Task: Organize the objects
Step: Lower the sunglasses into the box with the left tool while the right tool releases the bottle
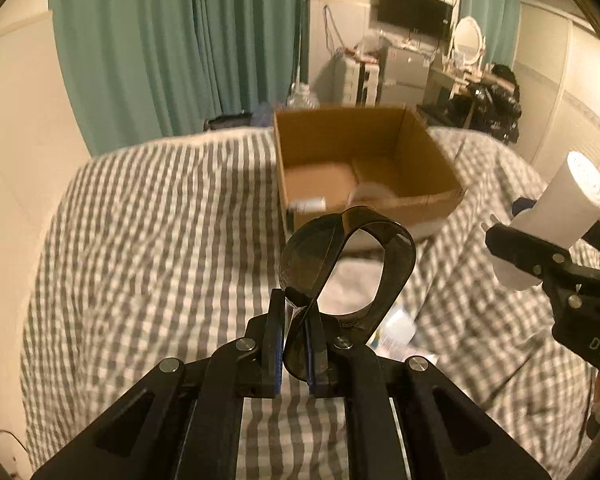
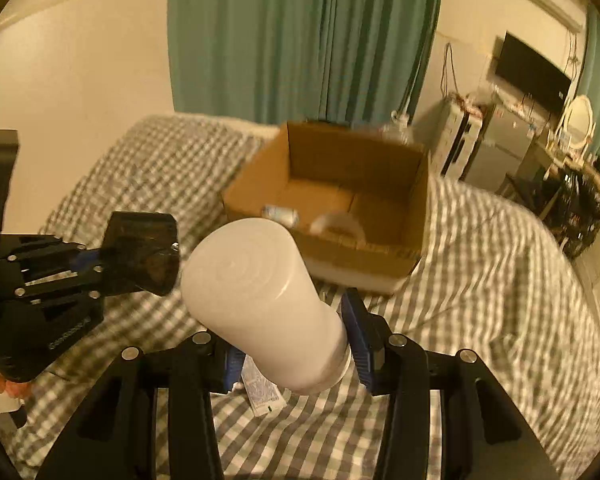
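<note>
Bed (image 1: 148, 216): grey/white check cover, fills lower half of both views; carries everything below.

Teal curtains (image 1: 180, 40): top centre of both views, behind bed.

Cardboard box (image 1: 412, 136): open top, sits on far part of bed, centre frame in both views. Inside: small white bottle w/ label (image 1: 309, 203) lying on its side at box floor, left; white tape roll (image 1: 370, 192) just beside it, right, partly hidden by near wall of box.

TV (image 1: 414, 8): dark screen on wall, upper right; round mirror (image 1: 467, 36) on dresser below-right of it.

White bottle (image 2: 260, 300): large, plain, tilted w/ base toward lens, centre of right wrist view. Right tool (image 2: 296, 354) closed on its neck end, blue pads touching both sides. Held in air above bed, near side of box, not in box. Same bottle at right edge of left wrist view (image 1: 572, 204).

Sunglasses (image 1: 340, 272): dark, folded, centre of left wrist view. Left tool (image 1: 294, 344) narrow, clamped on one lens/frame edge; rest of glasses sticks up past tips. Above bed, short of box. In right wrist view the left tool shows at left edge (image 2: 100, 264).

Small packets (image 2: 260, 392): white, printed, lying on bed under right tool; detail too blurred to read.
</note>
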The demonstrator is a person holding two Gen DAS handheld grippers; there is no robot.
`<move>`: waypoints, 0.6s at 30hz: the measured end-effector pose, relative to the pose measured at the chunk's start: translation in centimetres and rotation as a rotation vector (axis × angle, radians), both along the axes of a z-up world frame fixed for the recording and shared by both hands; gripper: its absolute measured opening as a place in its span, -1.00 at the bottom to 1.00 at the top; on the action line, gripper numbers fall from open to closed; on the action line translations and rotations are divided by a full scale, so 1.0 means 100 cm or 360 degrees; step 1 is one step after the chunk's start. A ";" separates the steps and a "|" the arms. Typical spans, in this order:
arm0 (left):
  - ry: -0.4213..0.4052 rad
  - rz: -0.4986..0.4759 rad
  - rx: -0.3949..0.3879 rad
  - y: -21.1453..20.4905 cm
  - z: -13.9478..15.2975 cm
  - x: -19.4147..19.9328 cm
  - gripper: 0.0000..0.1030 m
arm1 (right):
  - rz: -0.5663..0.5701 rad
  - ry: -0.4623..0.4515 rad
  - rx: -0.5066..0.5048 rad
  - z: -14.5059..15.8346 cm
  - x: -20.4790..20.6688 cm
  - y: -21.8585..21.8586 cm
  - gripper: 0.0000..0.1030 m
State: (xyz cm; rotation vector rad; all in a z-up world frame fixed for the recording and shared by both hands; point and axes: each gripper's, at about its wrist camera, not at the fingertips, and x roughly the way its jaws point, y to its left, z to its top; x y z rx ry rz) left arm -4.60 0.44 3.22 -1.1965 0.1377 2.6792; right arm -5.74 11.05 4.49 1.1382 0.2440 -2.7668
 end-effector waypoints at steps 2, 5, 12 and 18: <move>0.0049 -0.0018 -0.0008 0.003 0.017 -0.003 -0.84 | 0.0010 0.0062 0.0004 0.023 0.000 0.001 -0.15; 0.0092 -0.0052 -0.0009 0.014 0.039 -0.016 -0.84 | 0.0009 0.0143 -0.0007 0.054 -0.007 0.004 -0.15; 0.0146 -0.0116 -0.0038 0.043 0.061 -0.075 -0.84 | -0.0020 0.0216 -0.0014 0.087 -0.056 0.016 -0.16; 0.0076 -0.0131 -0.0079 0.060 0.030 -0.141 -0.84 | -0.0066 0.0152 -0.0052 0.065 -0.122 0.035 -0.16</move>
